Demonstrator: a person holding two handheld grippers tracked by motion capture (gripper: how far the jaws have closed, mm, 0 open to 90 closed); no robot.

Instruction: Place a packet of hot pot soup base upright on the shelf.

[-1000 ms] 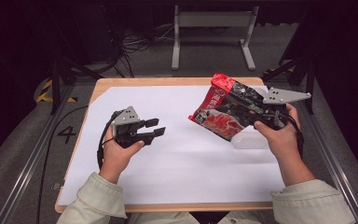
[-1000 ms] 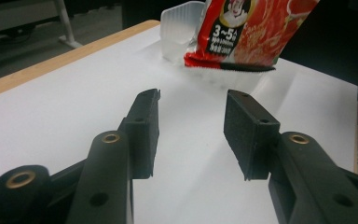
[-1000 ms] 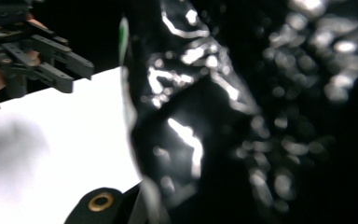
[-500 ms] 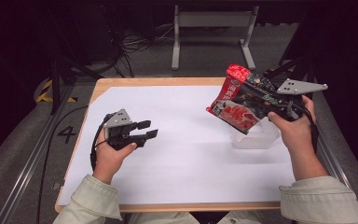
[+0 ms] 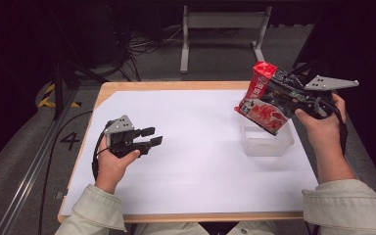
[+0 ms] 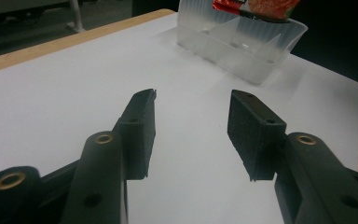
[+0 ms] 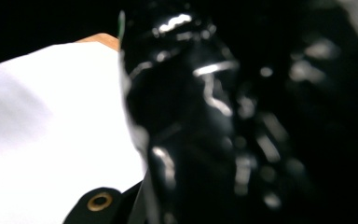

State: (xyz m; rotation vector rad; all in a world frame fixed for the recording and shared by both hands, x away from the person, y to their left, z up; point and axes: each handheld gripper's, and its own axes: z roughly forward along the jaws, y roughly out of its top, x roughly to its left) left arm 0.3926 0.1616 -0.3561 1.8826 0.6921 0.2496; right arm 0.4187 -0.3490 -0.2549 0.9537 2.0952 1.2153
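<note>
A red snack packet hangs tilted in the air, its lower end just above a clear plastic container on the table's right side. My right gripper is shut on the packet's upper part. In the right gripper view the packet's glossy dark side is pressed close to the camera. My left gripper rests low over the left of the white sheet; its jaws have just been opening, with nothing between them. The left gripper view has the same gripper facing the container, with the packet's end above it.
A white sheet covers the wooden table. Behind the far edge stands a metal frame, with cables on the floor. Dark floor borders both sides of the table.
The right hand has carried the packet to the right and slightly up, from the middle right of the table to above the container. The left gripper's jaws stand slightly wider.
</note>
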